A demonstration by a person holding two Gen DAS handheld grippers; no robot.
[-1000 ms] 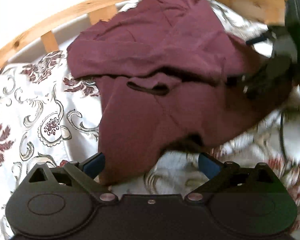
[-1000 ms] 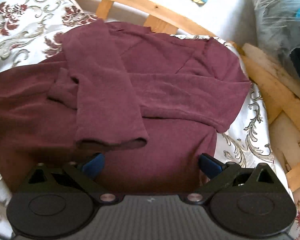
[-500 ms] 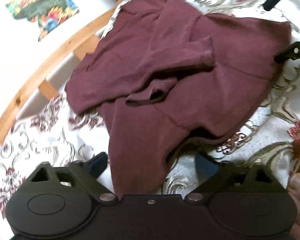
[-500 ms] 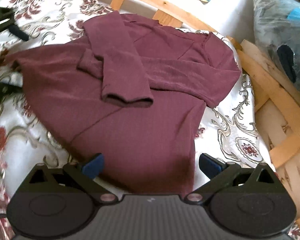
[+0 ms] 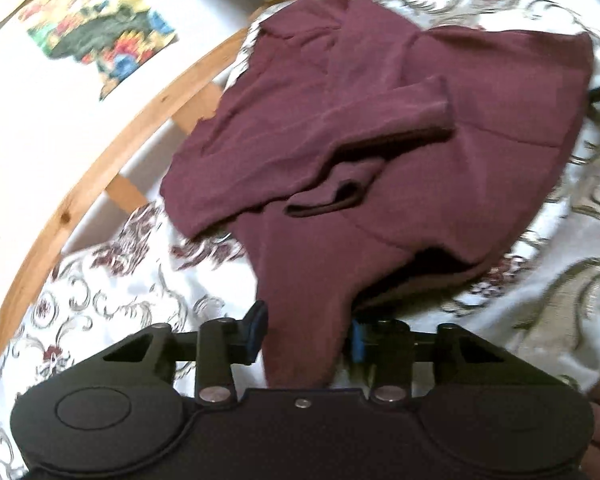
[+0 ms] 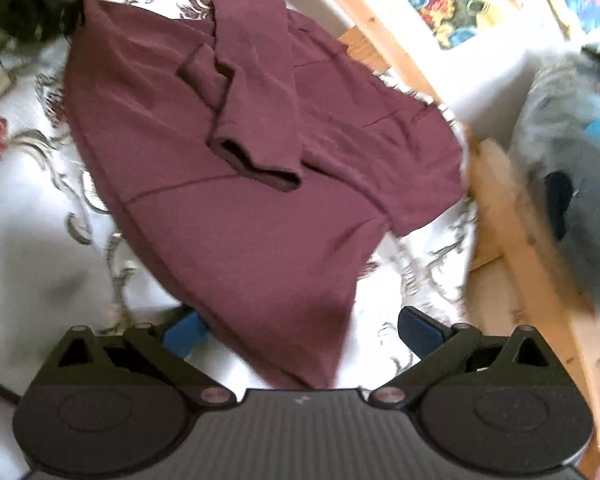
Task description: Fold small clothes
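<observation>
A maroon long-sleeved top [image 5: 380,152] lies on a white floral bedspread [image 5: 112,292], both sleeves folded across its body. My left gripper [image 5: 306,336] has closed in on the hem corner of the top, blue pads pressing the cloth from both sides. In the right wrist view the same top [image 6: 240,184] spreads away from me. My right gripper [image 6: 300,332] is open, with the other hem corner lying between its wide-apart fingers. The left gripper shows dark at the top left of the right wrist view [image 6: 16,4].
A curved wooden bed frame [image 5: 100,176] runs behind the top, with a white wall and a colourful picture [image 5: 104,36] beyond. In the right wrist view the wooden frame [image 6: 512,216] and a plastic-wrapped bundle [image 6: 572,160] lie to the right.
My left gripper's fingers have closed from wide open onto the hem corner. Both grippers have pulled back and apart, so the top looks farther and more spread. The right gripper stays open.
</observation>
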